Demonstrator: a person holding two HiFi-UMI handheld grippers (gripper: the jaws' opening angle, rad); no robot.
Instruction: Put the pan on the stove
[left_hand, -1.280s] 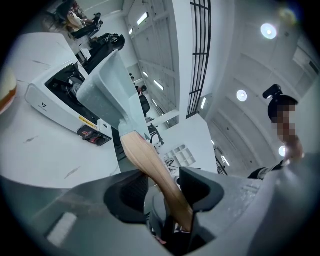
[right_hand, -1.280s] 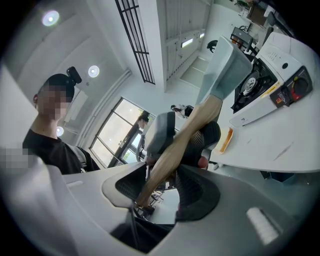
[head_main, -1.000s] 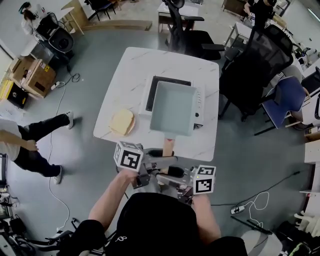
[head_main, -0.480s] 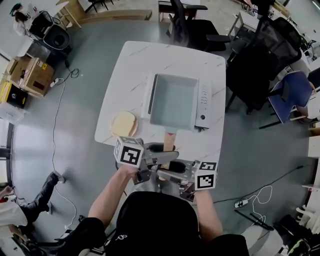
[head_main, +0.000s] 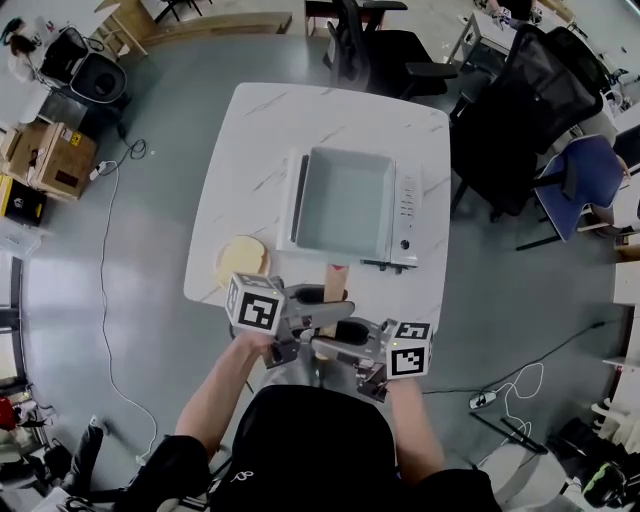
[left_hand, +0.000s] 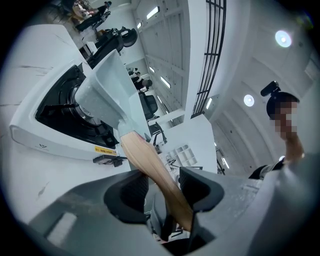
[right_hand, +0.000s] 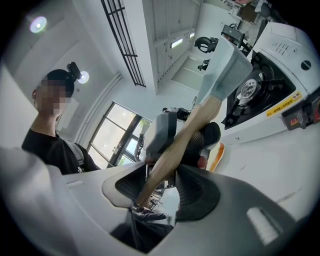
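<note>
A pale blue square pan (head_main: 342, 212) with a wooden handle (head_main: 334, 287) sits over the white tabletop stove (head_main: 405, 215), covering most of it. Both grippers hold the handle at the table's near edge. My left gripper (head_main: 322, 312) is shut on the handle from the left. My right gripper (head_main: 338, 346) is shut on it just behind. In the left gripper view the handle (left_hand: 150, 160) runs slantwise between the left gripper's (left_hand: 164, 182) pads up to the pan (left_hand: 107, 85) above the stove (left_hand: 45, 135). In the right gripper view my right gripper (right_hand: 167, 175) clasps the handle (right_hand: 175, 145) below the pan (right_hand: 225, 70).
The stove stands on a white marble table (head_main: 260, 130). A pale yellow round thing (head_main: 241, 260) lies on the table left of the stove. Black office chairs (head_main: 520, 110) and a blue chair (head_main: 590, 180) crowd the far right. Cardboard boxes (head_main: 45, 160) stand on the floor at left.
The pan has moved left and away from me, from hanging off the stove's near right side to sitting squarely over it. Both grippers kept hold of the handle.
</note>
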